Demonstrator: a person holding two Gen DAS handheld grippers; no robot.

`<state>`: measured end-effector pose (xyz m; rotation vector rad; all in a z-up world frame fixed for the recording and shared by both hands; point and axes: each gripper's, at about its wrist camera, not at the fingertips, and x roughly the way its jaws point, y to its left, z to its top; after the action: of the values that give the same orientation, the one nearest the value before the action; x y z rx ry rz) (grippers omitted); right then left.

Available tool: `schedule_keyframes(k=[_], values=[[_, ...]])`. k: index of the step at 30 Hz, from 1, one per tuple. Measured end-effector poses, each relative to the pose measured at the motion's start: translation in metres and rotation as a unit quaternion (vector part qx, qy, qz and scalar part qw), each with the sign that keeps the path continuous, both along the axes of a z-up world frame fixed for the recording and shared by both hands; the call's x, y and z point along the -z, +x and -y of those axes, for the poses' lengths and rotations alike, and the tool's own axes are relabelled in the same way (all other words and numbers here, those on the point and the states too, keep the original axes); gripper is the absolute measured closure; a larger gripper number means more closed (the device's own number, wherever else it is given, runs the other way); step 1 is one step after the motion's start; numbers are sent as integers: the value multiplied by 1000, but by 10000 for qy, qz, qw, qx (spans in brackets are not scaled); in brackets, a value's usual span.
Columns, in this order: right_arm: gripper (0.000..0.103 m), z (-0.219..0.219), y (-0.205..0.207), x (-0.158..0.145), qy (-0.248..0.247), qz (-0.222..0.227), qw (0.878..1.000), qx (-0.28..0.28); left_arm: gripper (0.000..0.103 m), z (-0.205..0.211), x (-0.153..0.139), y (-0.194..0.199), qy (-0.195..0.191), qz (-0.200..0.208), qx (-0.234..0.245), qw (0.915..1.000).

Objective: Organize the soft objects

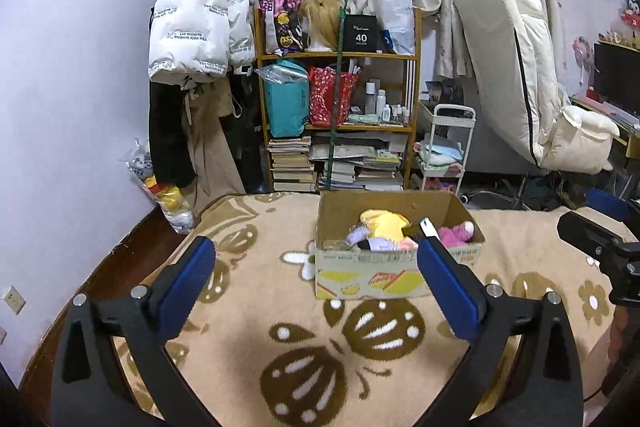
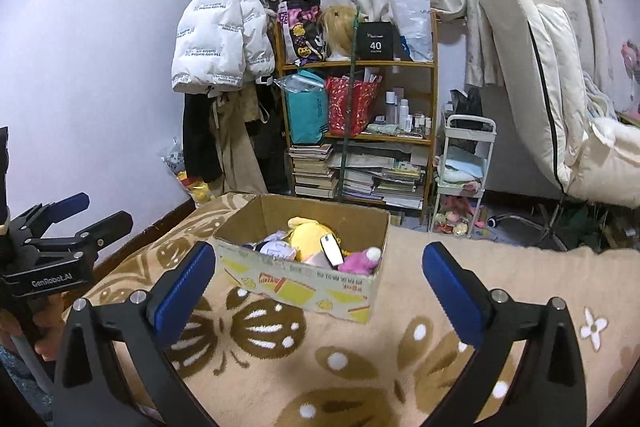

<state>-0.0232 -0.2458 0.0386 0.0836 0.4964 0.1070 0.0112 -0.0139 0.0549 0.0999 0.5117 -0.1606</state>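
Left wrist view: left gripper (image 1: 316,259) & right gripper (image 2: 319,261) jaws wide apart, empty, above blanket (image 1: 248,311).

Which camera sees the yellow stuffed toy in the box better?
The right wrist view shows the yellow plush toy best: the cardboard box sits clear between the open fingers, so more of the toy shows. In the left wrist view the toy looks smaller, and a blue finger pad covers the box's near corner.
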Motion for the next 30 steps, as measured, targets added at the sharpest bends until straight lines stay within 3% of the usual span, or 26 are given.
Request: schedule_keyframes(k=[12, 30], values=[[0, 12, -1, 18, 64, 157, 9995, 278, 3, 1, 27, -9, 309, 177, -191, 9992], [0, 19, 16, 29, 10, 35, 9990, 445, 3, 2, 41, 1, 299, 45, -219, 9993]])
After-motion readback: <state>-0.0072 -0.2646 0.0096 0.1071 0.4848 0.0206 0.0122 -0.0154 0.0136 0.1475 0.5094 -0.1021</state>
